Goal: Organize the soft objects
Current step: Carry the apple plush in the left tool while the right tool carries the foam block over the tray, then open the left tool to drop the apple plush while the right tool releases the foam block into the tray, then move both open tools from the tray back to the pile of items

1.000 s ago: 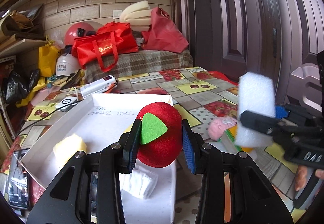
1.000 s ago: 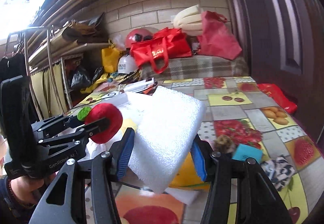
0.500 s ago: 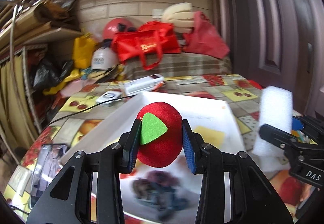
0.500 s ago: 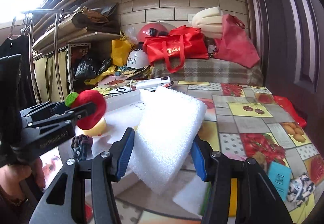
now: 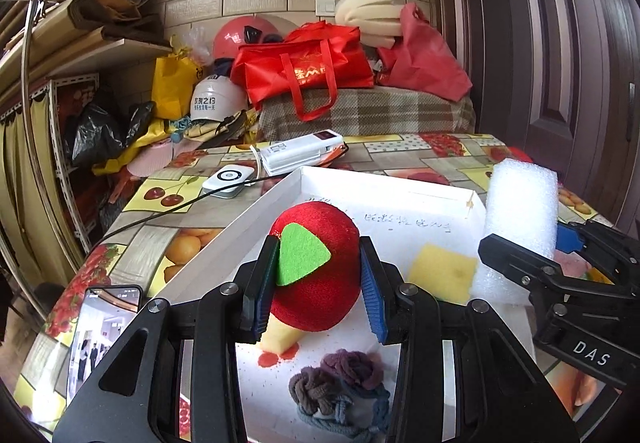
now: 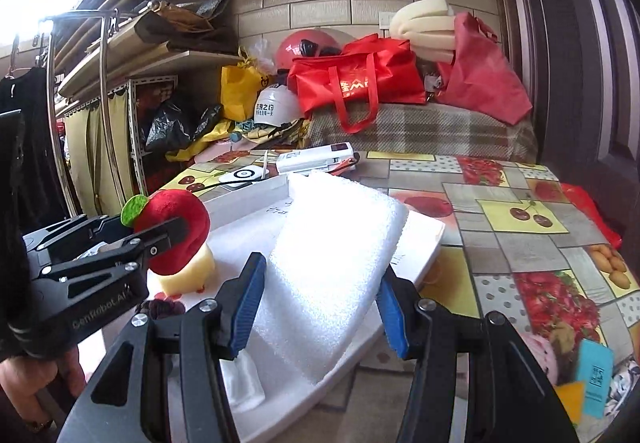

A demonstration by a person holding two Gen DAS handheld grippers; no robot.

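Placing step: left tongs (image 5: 316,275) clamp red plush apple (image 5: 320,275), right tongs (image 6: 320,299) clamp white foam block (image 6: 332,267), both over white tray (image 5: 240,227). Next, likely: lower, release into free tray space.

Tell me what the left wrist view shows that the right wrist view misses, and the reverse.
Only the left wrist view: a phone lit at the table edge, a flat yellow sponge and a knotted cloth bundle in the white tray.
Only the right wrist view: a teal card on the tablecloth.
Both: the left gripper clamps the red plush apple; the right gripper clamps the white foam block.
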